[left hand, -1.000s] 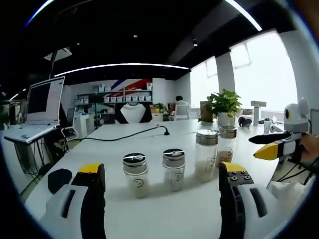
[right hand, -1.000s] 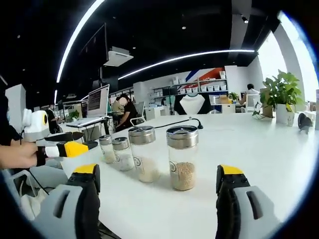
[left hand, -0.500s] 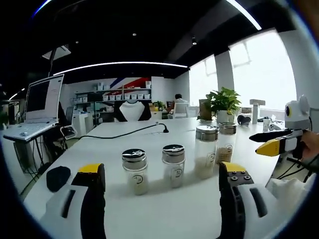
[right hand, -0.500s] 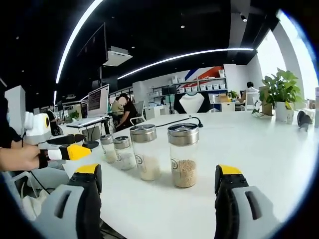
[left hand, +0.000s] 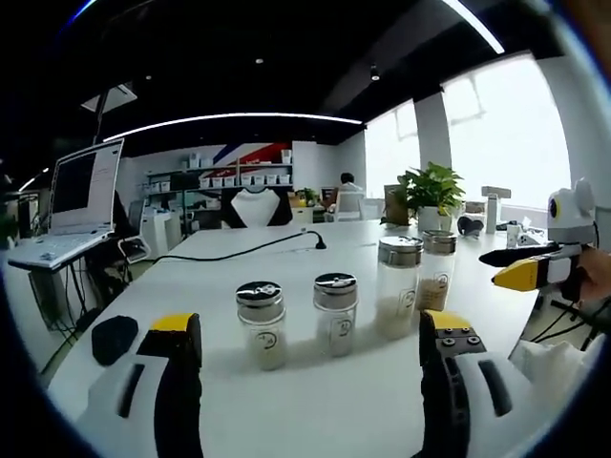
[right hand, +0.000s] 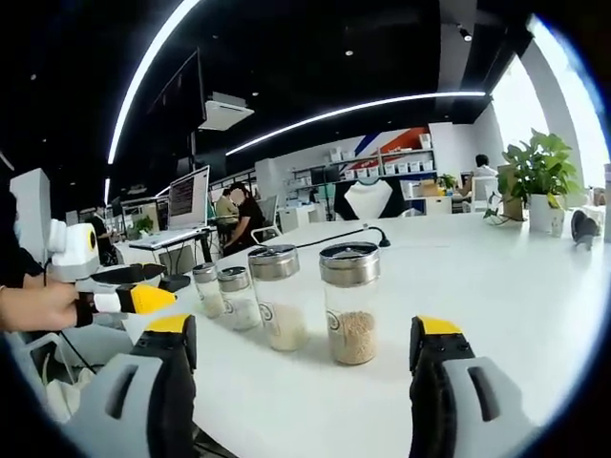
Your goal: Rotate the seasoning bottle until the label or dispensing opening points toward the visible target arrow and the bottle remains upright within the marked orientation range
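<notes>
White bench (left hand: 286, 401) carries 4 upright seasoning bottles (left hand: 261, 323) in row. Left claw (left hand: 310, 358) level, low, jaws apart, bottles beyond tips. Right claw (right hand: 301, 355) likewise apart, nearest bottle (right hand: 350, 301) ahead between jaws, untouched.

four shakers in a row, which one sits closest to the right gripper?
The tall seasoning bottle at the row's end, with coarse tan granules. In the right gripper view it stands foremost, ahead of the open right gripper; the second tall bottle and two short ones trail behind.
</notes>
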The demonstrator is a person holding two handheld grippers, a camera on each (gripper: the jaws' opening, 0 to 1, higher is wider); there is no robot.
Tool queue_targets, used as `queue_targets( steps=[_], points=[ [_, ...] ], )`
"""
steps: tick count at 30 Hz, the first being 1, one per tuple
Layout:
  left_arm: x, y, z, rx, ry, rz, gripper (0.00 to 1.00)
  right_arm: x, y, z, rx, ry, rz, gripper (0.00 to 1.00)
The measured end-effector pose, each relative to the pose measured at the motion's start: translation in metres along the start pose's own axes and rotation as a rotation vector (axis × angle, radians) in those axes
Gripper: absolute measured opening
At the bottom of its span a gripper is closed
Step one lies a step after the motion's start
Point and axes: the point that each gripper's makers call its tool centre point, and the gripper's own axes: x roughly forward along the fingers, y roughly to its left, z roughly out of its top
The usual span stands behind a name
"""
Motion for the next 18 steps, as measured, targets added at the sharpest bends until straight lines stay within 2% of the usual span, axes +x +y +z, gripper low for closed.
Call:
queue_targets(
  steps=[11,13,18],
  points=[
    [0.0007,0.0045,-0.0018,-0.008,0.006,0.015,1.0,-0.0003,-0.0014,-0.0017,-0.008,0.016,0.008,0.93],
    [0.0013,0.0042,-0.0024,-0.01,0.01,0.014,0.99,-0.0008,-0.0048,0.0,-0.007,0.01,-0.01,0.93],
    [0.003,0.0002,-0.0033,-0.009,0.017,0.004,0.99,-0.001,-0.0037,-0.0015,-0.004,0.015,-0.003,0.93]
  ],
)
